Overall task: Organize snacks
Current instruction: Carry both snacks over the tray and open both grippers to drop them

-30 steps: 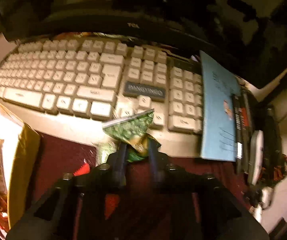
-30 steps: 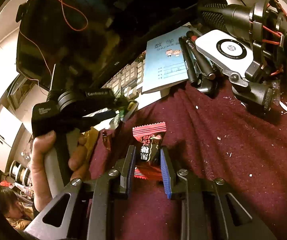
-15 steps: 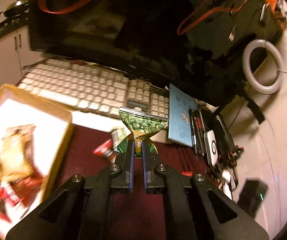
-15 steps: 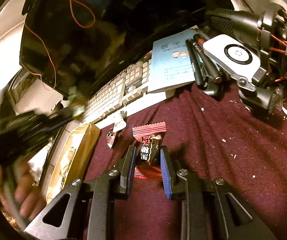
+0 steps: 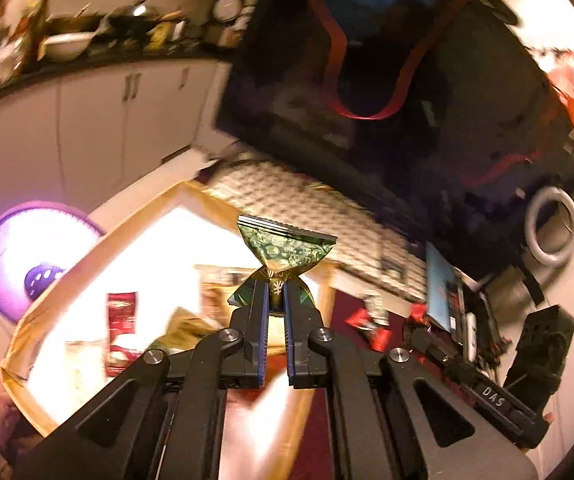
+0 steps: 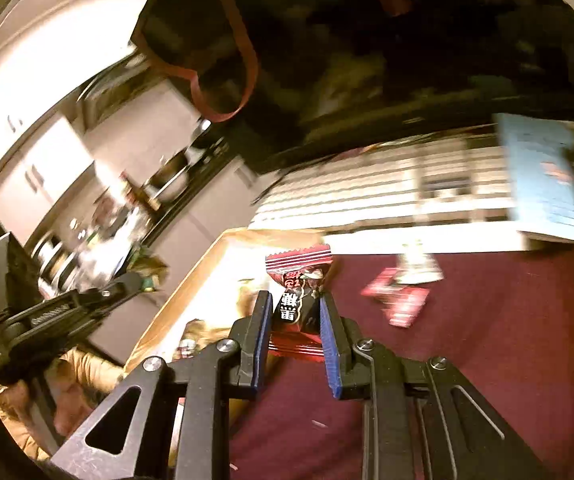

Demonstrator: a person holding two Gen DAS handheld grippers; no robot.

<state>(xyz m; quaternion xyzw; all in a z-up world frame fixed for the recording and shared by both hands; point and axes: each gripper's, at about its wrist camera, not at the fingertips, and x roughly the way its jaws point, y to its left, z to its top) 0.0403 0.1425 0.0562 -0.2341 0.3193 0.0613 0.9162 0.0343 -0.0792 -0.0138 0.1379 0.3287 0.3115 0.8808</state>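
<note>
While a green packet [image 5: 287, 245] is clenched in the left tool [image 5: 275, 292] above a gold-rimmed tray [image 5: 99, 240] holding several wrappers [image 5: 121, 308] — a red candy [image 6: 299, 300] is gripped by the right tool [image 6: 293, 304].

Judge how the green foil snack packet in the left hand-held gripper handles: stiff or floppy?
Likely floppy: the green foil packet is crumpled to a narrow waist where the left hand-held gripper pinches it. Probably light, as its fanned top stands unsupported. The glossy foil may slip.

Right gripper [image 6: 293, 300] clamped on a red candy [image 6: 299, 280], yellow box [image 6: 207, 264] just ahead-left, more wrappers [image 6: 401, 296] off right.
</note>
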